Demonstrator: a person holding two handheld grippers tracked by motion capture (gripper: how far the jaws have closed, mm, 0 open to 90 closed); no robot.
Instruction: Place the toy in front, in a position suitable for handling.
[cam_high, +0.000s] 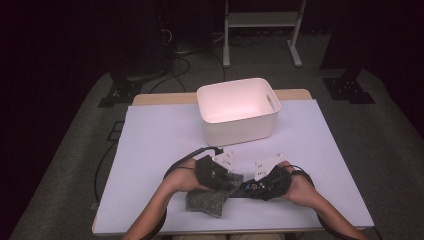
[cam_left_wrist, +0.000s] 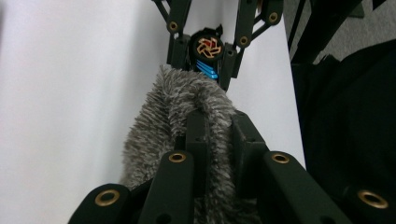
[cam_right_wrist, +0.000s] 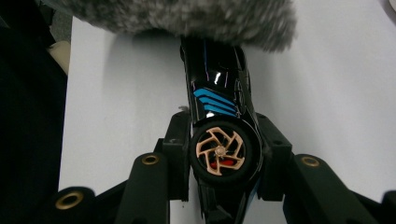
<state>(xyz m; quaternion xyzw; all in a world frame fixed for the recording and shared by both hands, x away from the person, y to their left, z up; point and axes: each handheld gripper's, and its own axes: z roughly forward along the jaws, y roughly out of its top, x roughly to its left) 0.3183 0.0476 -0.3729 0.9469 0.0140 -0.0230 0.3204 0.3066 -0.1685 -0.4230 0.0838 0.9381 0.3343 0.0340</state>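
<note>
Fingers: left gripper (cam_left_wrist: 217, 133) pinches grey fuzzy cloth (cam_high: 212, 199), right gripper (cam_right_wrist: 223, 151) clamps black toy car (cam_right_wrist: 218, 112) | step: wiping | advice: I'd hold car steady, rub gently

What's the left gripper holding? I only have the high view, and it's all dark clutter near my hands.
Observer: The left gripper is shut on a fuzzy grey cloth; its jaws pinch a fold.
Operator: And the right one?
Observer: The right gripper clamps a black toy car at a wheel with tan spokes.
Operator: Do cloth and car meet?
Observer: Yes, the cloth drapes over the car's far end, above the white table.
</note>
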